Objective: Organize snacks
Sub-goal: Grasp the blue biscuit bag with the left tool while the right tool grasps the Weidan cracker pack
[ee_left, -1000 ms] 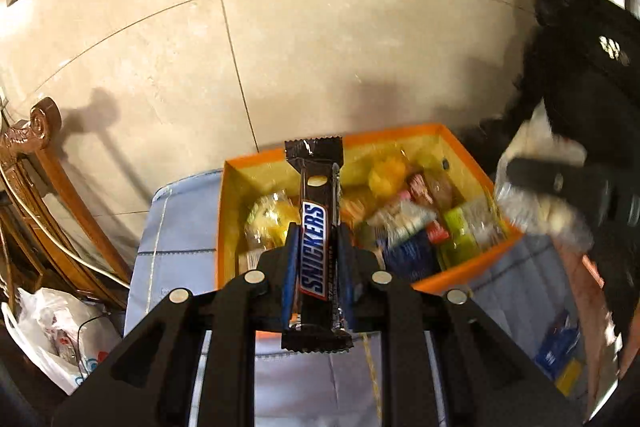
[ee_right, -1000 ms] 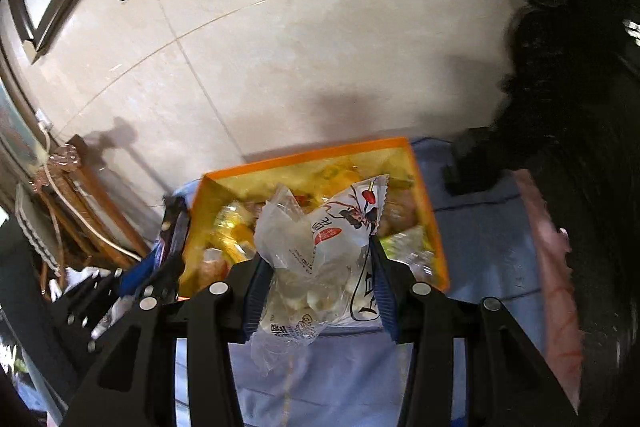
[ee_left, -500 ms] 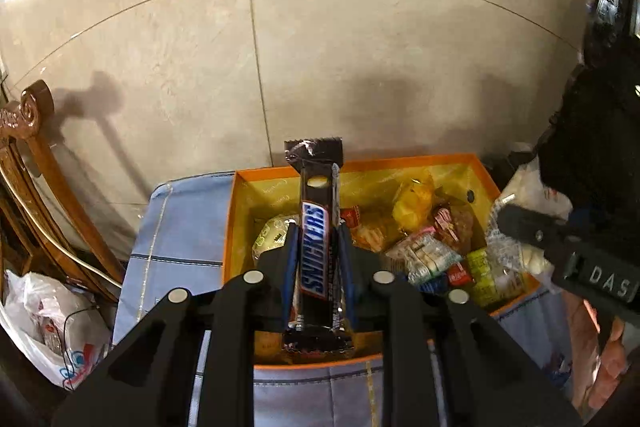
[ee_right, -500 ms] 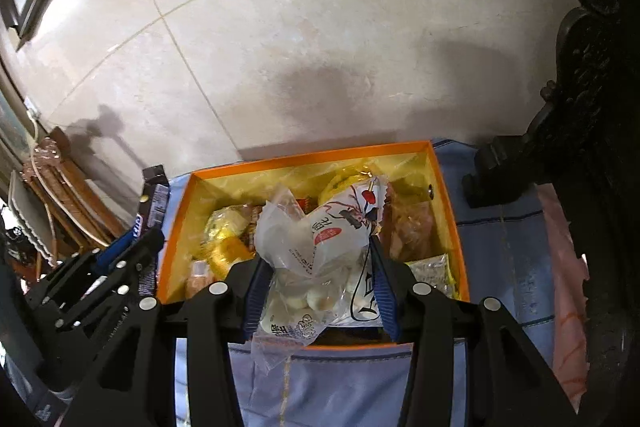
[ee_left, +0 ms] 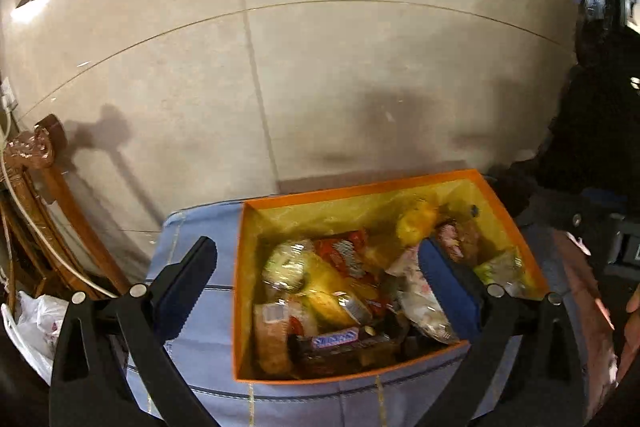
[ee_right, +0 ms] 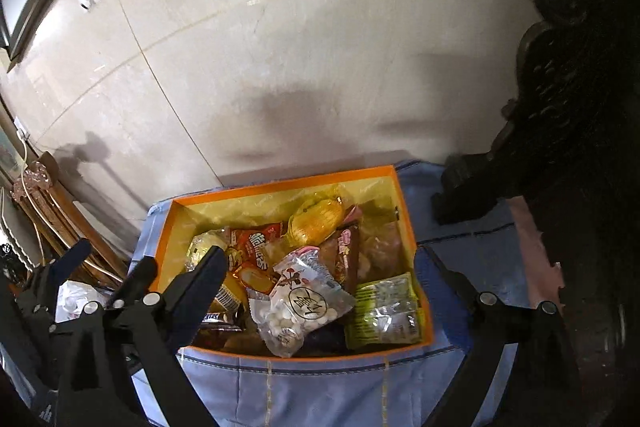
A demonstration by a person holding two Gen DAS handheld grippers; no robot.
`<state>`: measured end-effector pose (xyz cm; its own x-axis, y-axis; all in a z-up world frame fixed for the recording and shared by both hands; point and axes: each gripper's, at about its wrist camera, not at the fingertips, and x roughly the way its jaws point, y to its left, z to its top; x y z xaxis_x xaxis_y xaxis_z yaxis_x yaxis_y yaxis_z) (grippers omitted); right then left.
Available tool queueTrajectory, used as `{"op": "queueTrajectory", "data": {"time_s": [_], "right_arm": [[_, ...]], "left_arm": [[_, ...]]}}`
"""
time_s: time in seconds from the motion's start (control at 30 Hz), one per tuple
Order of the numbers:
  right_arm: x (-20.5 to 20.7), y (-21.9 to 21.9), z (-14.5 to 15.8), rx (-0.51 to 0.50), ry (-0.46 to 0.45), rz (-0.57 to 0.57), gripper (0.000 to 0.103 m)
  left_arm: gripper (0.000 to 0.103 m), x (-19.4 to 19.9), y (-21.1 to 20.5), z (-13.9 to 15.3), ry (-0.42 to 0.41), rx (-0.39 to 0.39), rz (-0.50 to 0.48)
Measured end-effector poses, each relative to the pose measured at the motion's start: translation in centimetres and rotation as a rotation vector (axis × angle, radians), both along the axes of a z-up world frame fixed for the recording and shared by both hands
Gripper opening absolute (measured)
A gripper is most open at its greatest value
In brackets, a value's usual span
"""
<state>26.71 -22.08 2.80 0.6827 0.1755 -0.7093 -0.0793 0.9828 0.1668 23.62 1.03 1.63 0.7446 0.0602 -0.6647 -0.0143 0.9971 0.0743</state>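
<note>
Landmark: orange box (ee_right: 402,205), yellow-lined, sitting on a blue cloth (ee_right: 320,387).

Left gripper (ee_left: 320,271) is nearest the left wrist camera, above the box's near-left part. Jaws are opening, spread wide, nothing between the pads; one finger is out over the cloth left of the box, the other over the box interior.

Right gripper (ee_right: 320,267) is nearest the right wrist camera, above the box's near edge. Jaws are opening, wide apart, gripping nothing; the left gripper's black frame shows at that view's left edge.

Inside the box at the near wall: Snickers bar (ee_left: 340,341) lying flat, crosswise, near-left corner area. Just right of it, the clear bag of white candies (ee_right: 300,307) lies on top of the pile, roughly centre-near. Green packet (ee_right: 384,311) is in the near-right corner.

Farther in: red snack pack (ee_right: 254,247) left of centre, and a yellow wrapped piece (ee_right: 318,215) toward the far wall. Other wrappers are too blurred to name.

Beyond the box: beige tiled wall (ee_left: 320,67). Left of the box: wooden chair (ee_left: 40,163), with a white plastic bag (ee_left: 28,327) below it. Right of the box: dark carved furniture (ee_right: 560,107).
</note>
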Motion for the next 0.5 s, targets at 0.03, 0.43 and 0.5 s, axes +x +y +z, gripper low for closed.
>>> {"op": "queueTrajectory", "data": {"time_s": [0.03,0.43,0.5], "right_arm": [[-0.8,-0.5,0.4,-0.018,-0.016,-0.011,0.095],[-17.2,-16.3,-6.7,-0.098,0.164,-0.33,0.095],[-19.0,-18.2,-9.2,-0.101,0.233,-0.377,0.095]], "left_arm": [[0.099,-0.2,-0.2,0.1,0.003,-0.012,-0.011],[0.099,-10.6,-10.2,-6.0,0.147,-0.05,-0.336],[0.099,-12.8,-12.8,-8.1,0.181,-0.041,-0.411]]}}
